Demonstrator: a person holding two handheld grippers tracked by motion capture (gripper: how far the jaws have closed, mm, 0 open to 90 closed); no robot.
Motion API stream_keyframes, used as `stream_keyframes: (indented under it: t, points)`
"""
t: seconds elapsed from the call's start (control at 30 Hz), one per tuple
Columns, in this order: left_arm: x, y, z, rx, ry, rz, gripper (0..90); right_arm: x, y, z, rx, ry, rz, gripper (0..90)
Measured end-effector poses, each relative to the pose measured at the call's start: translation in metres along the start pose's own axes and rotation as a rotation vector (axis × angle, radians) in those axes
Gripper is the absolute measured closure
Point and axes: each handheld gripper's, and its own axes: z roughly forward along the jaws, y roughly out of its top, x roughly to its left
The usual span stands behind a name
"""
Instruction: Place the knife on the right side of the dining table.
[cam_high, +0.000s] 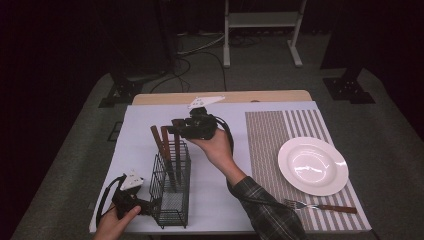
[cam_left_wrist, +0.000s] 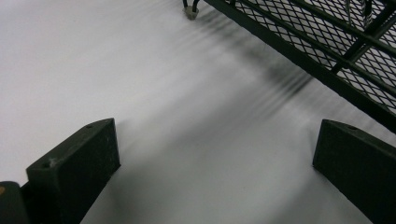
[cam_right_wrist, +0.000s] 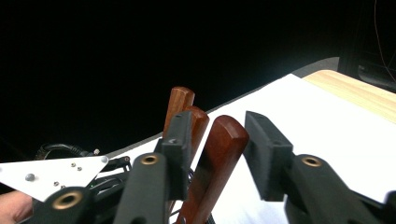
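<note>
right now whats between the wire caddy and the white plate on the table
In the high view, between the wire caddy and the white plate lie bare white sheet, the person's right forearm crossing it, and the striped placemat.

Dark recording lab: floor cables (cam_high: 200, 60), stand bases (cam_high: 348, 89).

Three wooden-handled utensils (cam_high: 167, 145) stand in one black wire caddy (cam_high: 171, 192). One white plate (cam_high: 313, 165) and one fork (cam_high: 320, 205) lie on one striped placemat (cam_high: 265, 145). Two grippers are in hand.
</note>
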Motion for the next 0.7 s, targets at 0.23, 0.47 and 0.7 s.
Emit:
stream_keyframes:
  t: [0.23, 0.47, 0.7]
  points:
    - [0.0, 0.0, 0.0, 0.0, 0.0, 0.001, 0.0, 0.0, 0.0, -0.003, -0.005, -0.001, 0.002, 70.1]
    - [0.0, 0.0, 0.0, -0.001, 0.0, -0.001, 0.0, 0.009, 0.0, -0.009, -0.02, 0.039, 0.002, 72.8]
    - [0.0, 0.0, 0.0, 0.0, -0.001, 0.0, 0.0, 0.026, 0.0, -0.019, -0.027, 0.111, -0.03, 75.6]
